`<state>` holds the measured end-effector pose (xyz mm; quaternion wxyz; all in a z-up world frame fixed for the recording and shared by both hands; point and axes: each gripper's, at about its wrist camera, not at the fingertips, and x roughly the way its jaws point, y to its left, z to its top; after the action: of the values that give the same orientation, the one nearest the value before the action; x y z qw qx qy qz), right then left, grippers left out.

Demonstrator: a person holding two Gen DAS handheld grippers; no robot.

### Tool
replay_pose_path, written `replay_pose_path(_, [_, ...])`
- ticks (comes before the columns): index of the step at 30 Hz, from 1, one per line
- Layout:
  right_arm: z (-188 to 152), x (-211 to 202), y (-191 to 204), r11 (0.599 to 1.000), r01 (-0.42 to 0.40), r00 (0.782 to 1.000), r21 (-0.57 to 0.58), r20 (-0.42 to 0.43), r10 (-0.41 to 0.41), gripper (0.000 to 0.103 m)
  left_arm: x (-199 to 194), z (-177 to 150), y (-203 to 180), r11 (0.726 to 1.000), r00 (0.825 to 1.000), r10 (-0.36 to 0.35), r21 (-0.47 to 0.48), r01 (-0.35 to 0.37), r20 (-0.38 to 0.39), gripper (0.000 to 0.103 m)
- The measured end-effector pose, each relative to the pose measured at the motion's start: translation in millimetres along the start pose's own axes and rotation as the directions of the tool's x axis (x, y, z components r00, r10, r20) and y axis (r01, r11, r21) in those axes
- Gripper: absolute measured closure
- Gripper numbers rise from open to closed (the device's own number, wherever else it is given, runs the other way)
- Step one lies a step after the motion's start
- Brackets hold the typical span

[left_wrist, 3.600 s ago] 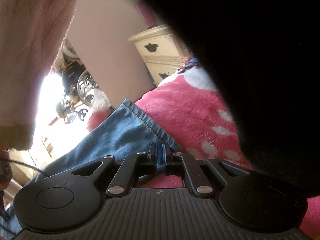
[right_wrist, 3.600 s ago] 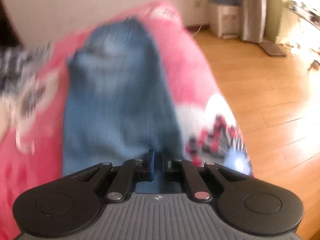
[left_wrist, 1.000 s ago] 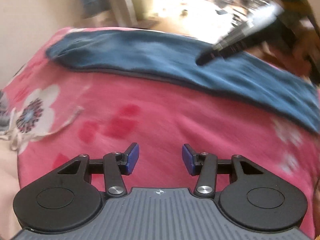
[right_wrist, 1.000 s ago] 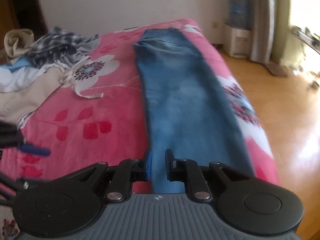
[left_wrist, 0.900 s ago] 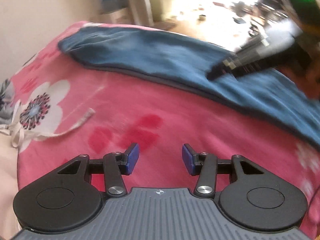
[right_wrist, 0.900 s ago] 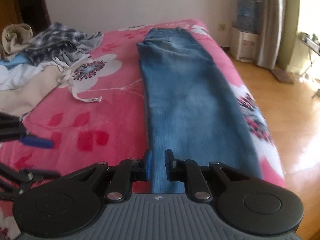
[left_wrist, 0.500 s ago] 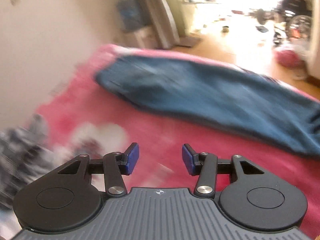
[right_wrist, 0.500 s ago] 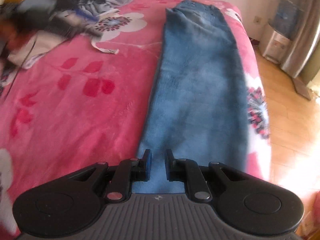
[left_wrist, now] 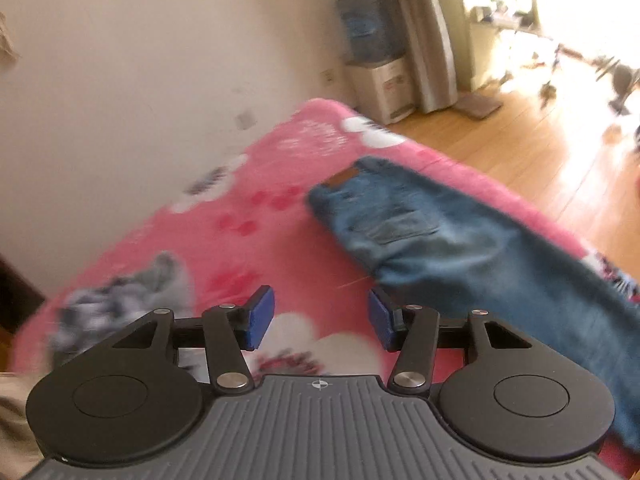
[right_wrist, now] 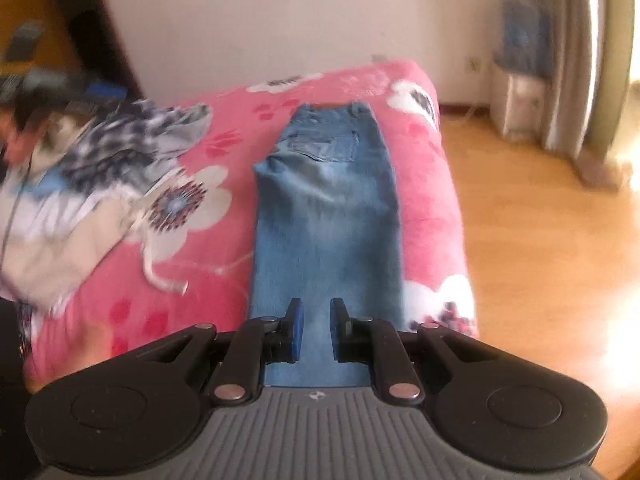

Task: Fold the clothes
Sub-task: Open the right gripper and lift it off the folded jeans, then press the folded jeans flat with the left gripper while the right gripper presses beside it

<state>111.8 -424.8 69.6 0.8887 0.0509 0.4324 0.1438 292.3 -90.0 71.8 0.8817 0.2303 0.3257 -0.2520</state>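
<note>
Jeans (right_wrist: 326,216) flat, lengthwise along bed (right_wrist: 432,184) right edge, waistband toward far edge by wall. Clothes pile (right_wrist: 92,168) at bed left side. Left gripper (left_wrist: 321,318) above bed, jaws opening, nothing between. Right gripper (right_wrist: 316,330) narrow gap, empty, over jeans' near end.

bare pink blanket (right_wrist: 160,320) strip open between jeans (right_wrist: 326,208) and clothes pile (right_wrist: 92,184) at left; wall (right_wrist: 280,16) blocks far bed end; wood floor (right_wrist: 540,240) right clear.

Both wrist views look down on jeans (left_wrist: 460,248).
</note>
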Motion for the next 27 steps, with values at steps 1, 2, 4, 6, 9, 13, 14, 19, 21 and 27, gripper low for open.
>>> replay_pose_path(1, [7.3, 15.7, -1.1, 1.0, 0.004, 1.0, 0.02, -0.007, -0.004, 0.088, 19.0, -5.3, -3.8, 0.999, 0.999, -0.046, -0.022, 0.046, 0.012, 0.052])
replay_pose_path(2, [14.8, 30.8, -1.7, 0.999, 0.008, 1.0, 0.034, -0.015, -0.008, 0.088, 36.2, -9.1, -6.6, 0.996, 0.996, -0.084, -0.041, 0.085, 0.014, 0.052])
replay_pose_path(4, [31.0, 58.0, -0.6, 0.999, 0.023, 0.999, 0.032, -0.029, -0.022, 0.088, 72.8, -18.2, -7.2, 0.986, 0.99, -0.138, -0.095, 0.137, 0.003, 0.052])
replay_pose_path(6, [51.1, 81.7, 3.9, 0.999, 0.04, 0.999, 0.013, -0.03, -0.04, 0.088, 103.3, -26.9, 0.1, 0.965, 0.978, -0.209, -0.165, 0.206, -0.001, 0.052])
replay_pose_path(9, [93.1, 121.8, 10.2, 0.999, 0.03, 1.0, -0.033, -0.006, -0.031, 0.088, 132.6, -40.1, 16.4, 0.923, 0.959, -0.284, -0.263, 0.279, 0.021, 0.052])
replay_pose_path(13, [161.7, 186.1, 7.7, 1.0, -0.017, 1.0, -0.026, -0.011, 0.017, 0.088, 166.3, -56.9, 40.0, 0.815, 0.933, -0.359, -0.478, 0.326, 0.024, 0.052])
replay_pose_path(14, [179.5, 203.3, 8.1, 0.999, -0.032, 0.999, -0.031, -0.019, 0.031, 0.087, 172.5, -60.3, 44.8, 0.785, 0.928, -0.37, -0.524, 0.33, 0.029, 0.052])
replay_pose_path(19, [249.1, 271.5, 37.3, 0.985, -0.035, 0.999, -0.17, -0.033, 0.029, 0.053, 184.7, -67.6, 53.8, 0.665, 0.901, -0.421, -0.642, 0.383, 0.102, 0.053])
replay_pose_path(21, [268.7, 297.3, 47.3, 0.975, -0.027, 0.999, -0.222, -0.037, 0.019, 0.053, 187.2, -69.2, 47.5, 0.665, 0.902, -0.42, -0.642, 0.382, 0.101, 0.054])
replay_pose_path(27, [310.2, 368.7, 68.9, 0.944, 0.012, 0.992, -0.33, -0.116, -0.053, 0.052, 196.5, -72.3, 39.5, 0.656, 0.902, -0.422, -0.657, 0.372, 0.09, 0.073])
